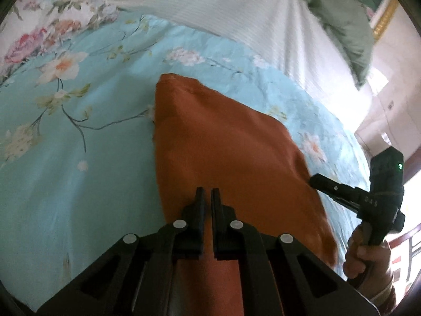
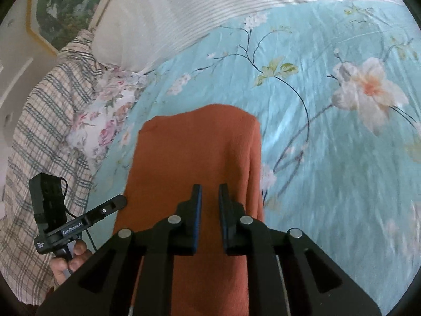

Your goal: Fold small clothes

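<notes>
Both grippers clamp the orange garment (image 1: 226, 142): left gripper (image 1: 208, 192) jaws together, right gripper (image 2: 209, 188) jaws narrowly apart. Its far hem hangs free above the floral bedsheet (image 1: 79, 137). Bare sheet surrounds the garment on every side.

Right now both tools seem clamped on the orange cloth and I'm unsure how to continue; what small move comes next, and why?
Probably carry the near edge forward over the far edge. The left tool and right tool each appear shut on the orange garment, which slopes up toward them off the floral bedsheet.

"GenRobot.AI" stands on the left gripper (image 2: 119, 202).
</notes>
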A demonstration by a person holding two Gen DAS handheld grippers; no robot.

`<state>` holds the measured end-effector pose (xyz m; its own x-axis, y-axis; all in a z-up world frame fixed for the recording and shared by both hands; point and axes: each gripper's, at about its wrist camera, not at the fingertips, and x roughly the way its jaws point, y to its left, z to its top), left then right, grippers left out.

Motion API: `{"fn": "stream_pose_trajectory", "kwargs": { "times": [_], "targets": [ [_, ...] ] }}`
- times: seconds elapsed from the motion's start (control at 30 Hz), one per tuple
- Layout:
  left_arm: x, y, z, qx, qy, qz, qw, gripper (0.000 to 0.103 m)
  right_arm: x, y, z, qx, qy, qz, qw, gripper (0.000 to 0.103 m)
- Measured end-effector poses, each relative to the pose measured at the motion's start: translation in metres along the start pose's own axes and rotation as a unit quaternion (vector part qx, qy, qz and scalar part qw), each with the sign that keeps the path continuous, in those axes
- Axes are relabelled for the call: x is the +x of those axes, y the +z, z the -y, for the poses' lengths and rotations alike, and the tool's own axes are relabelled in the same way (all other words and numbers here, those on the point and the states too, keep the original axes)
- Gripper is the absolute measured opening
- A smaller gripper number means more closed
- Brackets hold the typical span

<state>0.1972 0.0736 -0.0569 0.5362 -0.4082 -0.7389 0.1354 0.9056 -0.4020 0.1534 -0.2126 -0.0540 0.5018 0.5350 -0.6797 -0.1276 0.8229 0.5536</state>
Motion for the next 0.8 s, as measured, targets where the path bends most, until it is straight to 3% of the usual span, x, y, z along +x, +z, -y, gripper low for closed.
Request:
{"fn": "stream_pose_trajectory", "kwargs": {
  "times": [0.17, 0.27, 0.37, 0.47, 0.8],
  "targets": [
    [-0.033, -0.042, 0.020, 0.029, -0.032, 0.001, 0.9991, 0.004, -0.021, -0.035, -0.015, -0.020, 0.007, -0.012, 1.000, 0.014],
    [-0.044, -0.066, 0.027, 0.037, -0.043, -0.006, 0.9984, 0.008, -0.022, -0.057, -0.020, -0.042, -0.017, -0.026, 0.999, 0.015],
    [-0.045, -0.085, 0.026, 0.039, -0.034, -0.018, 0.9985, 0.009, -0.020, -0.073, -0.008, -0.032, -0.039, -0.036, 0.998, 0.015],
    [-0.038, -0.099, 0.018, 0.029, -0.026, -0.032, 0.9987, 0.009, -0.017, -0.081, 0.003, -0.014, -0.035, -0.036, 0.999, 0.014],
    [-0.039, -0.115, 0.025, 0.038, 0.006, -0.024, 0.9990, 0.011, -0.020, -0.095, -0.001, -0.023, -0.056, -0.033, 0.998, 0.015]
  ]
}}
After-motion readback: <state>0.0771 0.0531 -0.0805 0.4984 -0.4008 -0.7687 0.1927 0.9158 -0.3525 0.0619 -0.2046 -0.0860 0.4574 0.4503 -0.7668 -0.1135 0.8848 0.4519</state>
